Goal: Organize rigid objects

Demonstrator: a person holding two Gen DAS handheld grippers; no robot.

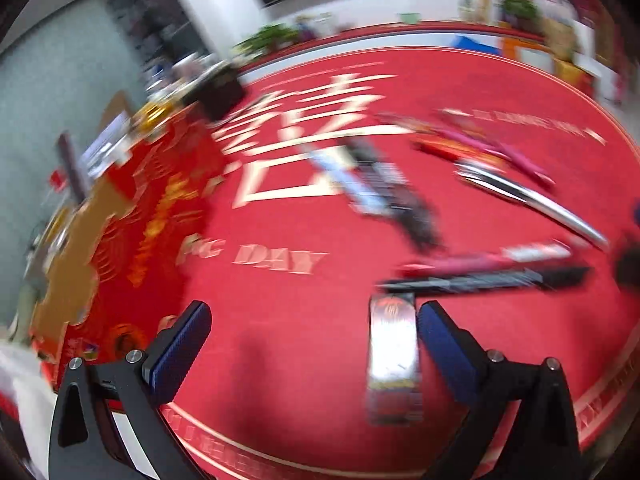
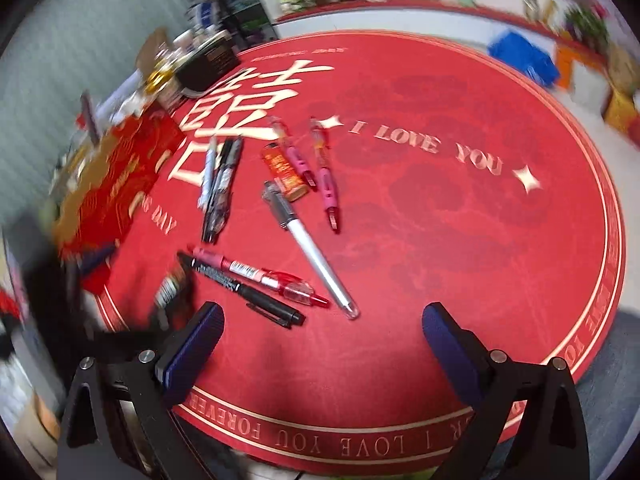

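Between the wide-spread jaws of the right gripper (image 2: 320, 344) lies a matt, felt-like red mat (image 2: 440, 240), ahead of them a glossy clear-plastic red pen (image 2: 264, 276), a matt black marker (image 2: 244, 290) and a smooth white pen (image 2: 316, 256); both pads (image 2: 192, 356) are textured blue rubber.

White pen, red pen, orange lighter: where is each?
White pen (image 2: 316, 258), right wrist view, mid-barrel.
Red pen (image 2: 260, 276), right wrist view, clear barrel.
Orange lighter (image 2: 285, 172), right wrist view, body centre.
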